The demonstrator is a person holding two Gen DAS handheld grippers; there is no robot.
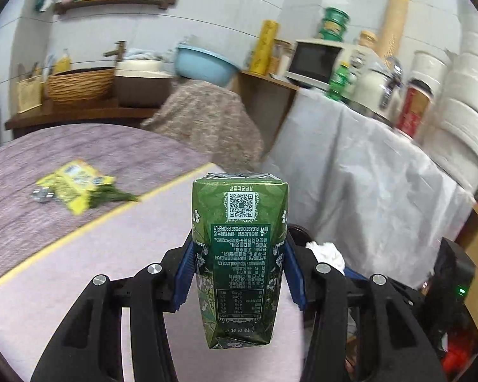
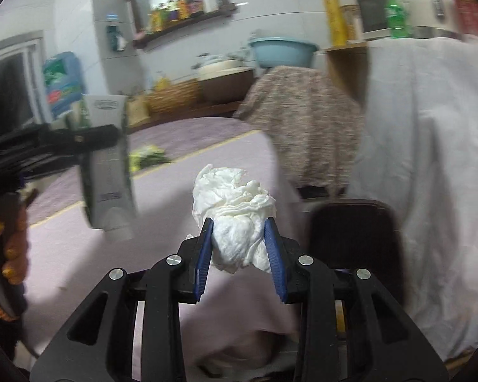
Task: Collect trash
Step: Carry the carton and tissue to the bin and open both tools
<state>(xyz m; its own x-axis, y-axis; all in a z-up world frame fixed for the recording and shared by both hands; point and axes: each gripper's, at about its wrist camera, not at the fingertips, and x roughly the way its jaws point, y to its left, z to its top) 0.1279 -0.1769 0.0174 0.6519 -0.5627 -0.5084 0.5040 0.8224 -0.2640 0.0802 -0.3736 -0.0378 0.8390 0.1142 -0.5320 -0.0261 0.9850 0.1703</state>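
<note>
Left of our left gripper (image 1: 239, 267), the yellow wrapper (image 1: 76, 184) blurs; our carton (image 1: 239, 254) hides the tabletop ahead.

Home kitchen, microwave (image 1: 314, 60), wash basin (image 1: 204, 65), bottle shelf (image 1: 114, 1), tiled wall (image 1: 232, 9)

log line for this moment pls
left gripper: shut on green carton | right gripper: shut on white tissue wad | left on table: yellow wrapper

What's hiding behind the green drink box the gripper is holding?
Right behind the green drink carton, a crumpled white tissue pokes out at its right side. Past it stands a table draped in white cloth. Anything straight behind the carton is covered.
</note>
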